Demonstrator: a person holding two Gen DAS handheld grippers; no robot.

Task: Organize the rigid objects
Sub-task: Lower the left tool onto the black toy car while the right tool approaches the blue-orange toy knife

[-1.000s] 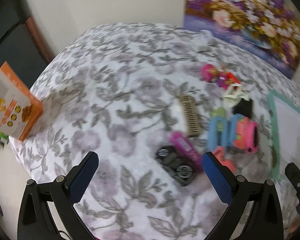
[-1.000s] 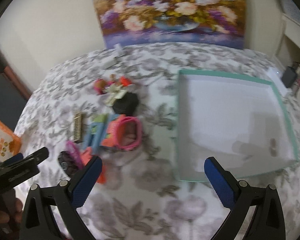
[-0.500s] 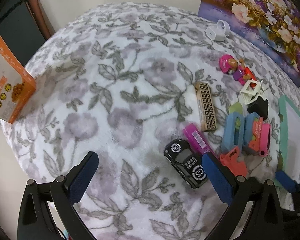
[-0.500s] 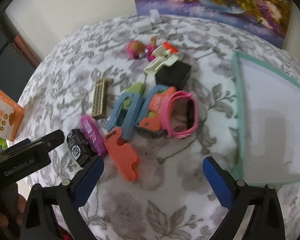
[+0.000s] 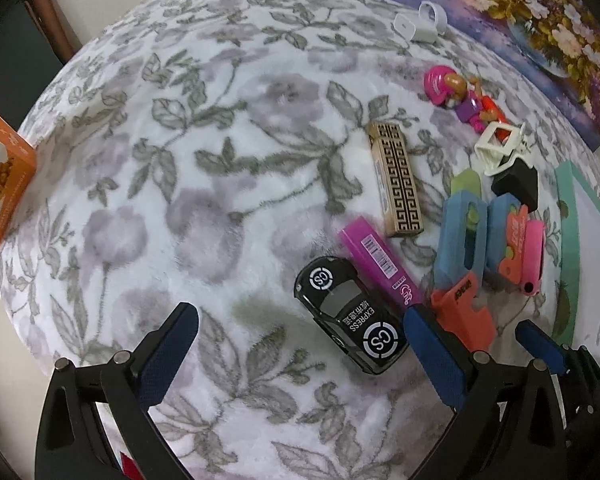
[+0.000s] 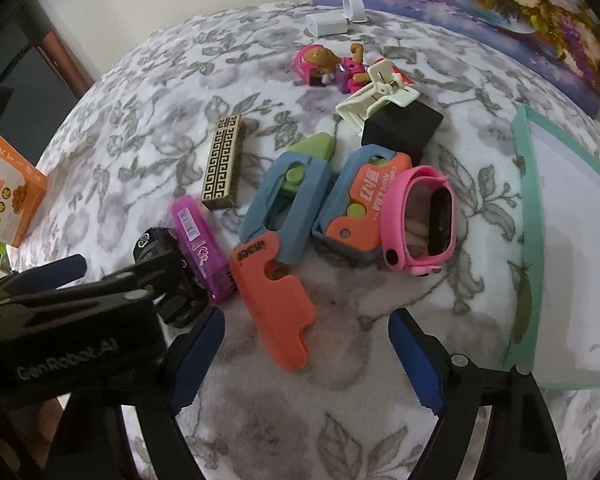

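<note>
Item: loose rigid objects on a floral blanket (image 5: 204, 152), to be sorted, probably into the teal-rimmed tray (image 6: 524, 208) at the right

Step in hand, as judged: first pick from the pile

- Right gripper (image 6: 306, 354): jaws apart, just been narrowing, nothing between the pads; poised above the orange plastic piece (image 6: 274, 300), which lies flat on the blanket with its far end touching the blue-and-green slider toy (image 6: 288, 204)
- Left gripper (image 5: 300, 354): jaws wide apart, empty; black toy car (image 5: 350, 322) lies near its right finger, beside the magenta tube (image 5: 382, 266)
- Others in the cluster: patterned gold-and-black box (image 5: 398, 184), blue-and-orange toy (image 6: 360, 200), pink watch (image 6: 424, 220) leaning on it, black cube (image 6: 402, 130), cream clip (image 6: 376, 100), pink figure (image 6: 320, 62)

Handling note, right: the orange piece is thin and lies flat, so the pads should straddle its narrow width and close low; approach from the near, free end to avoid nudging the slider toy

Handling note, left: the two grippers stand close together; whether they clear each other is hard to tell through the fisheye, so move one at a time
</note>
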